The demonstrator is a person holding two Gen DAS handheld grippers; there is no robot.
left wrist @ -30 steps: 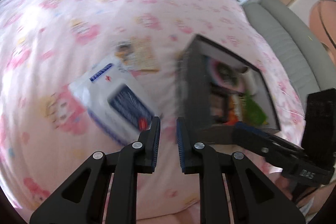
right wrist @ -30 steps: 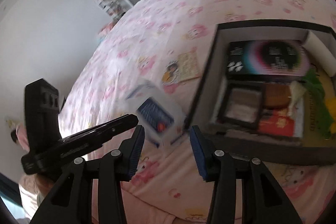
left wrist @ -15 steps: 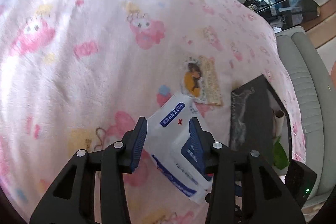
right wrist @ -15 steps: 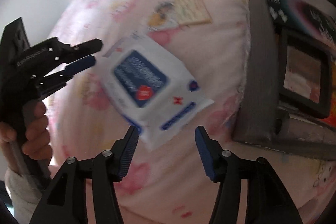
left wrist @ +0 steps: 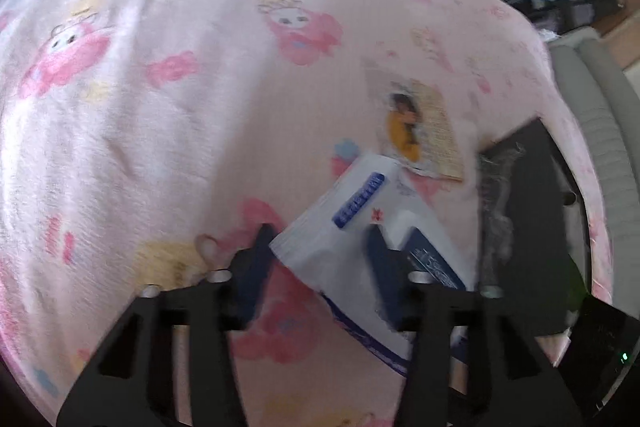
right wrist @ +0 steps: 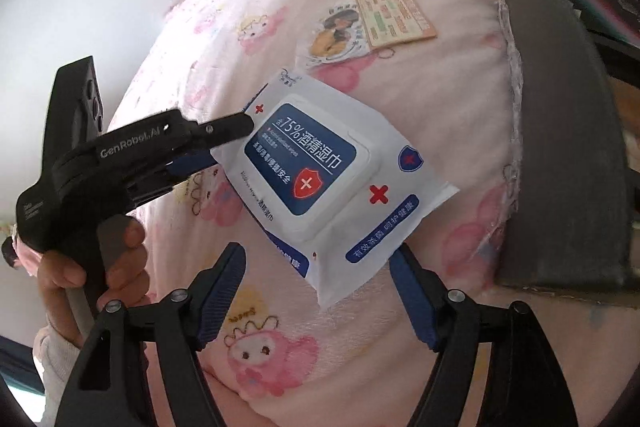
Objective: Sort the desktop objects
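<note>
A white and blue wet-wipes pack [right wrist: 320, 171] lies on the pink cartoon blanket [right wrist: 440, 99]. My left gripper [right wrist: 224, 143] comes in from the left. Its jaws are closing, with the pack's left end [left wrist: 352, 227] between them and both pads touching it. In the left wrist view the left gripper [left wrist: 320, 251] straddles that end. My right gripper [right wrist: 320, 291] sits low at the pack's near corner. Its jaws are opening wide, and the fingers [right wrist: 224, 287] stand clear of the pack on both sides.
A cartoon card [right wrist: 372, 23] lies just beyond the pack. A dark open box [right wrist: 560, 147] with several items inside stands at the right, close to the pack. A hand [right wrist: 80, 267] holds the left gripper. A grey sofa [left wrist: 600, 115] borders the far side.
Both grippers dropped down to the pack. The right jaws spread much wider. The left jaws, nearly shut a second ago, now sit around the pack's end.
</note>
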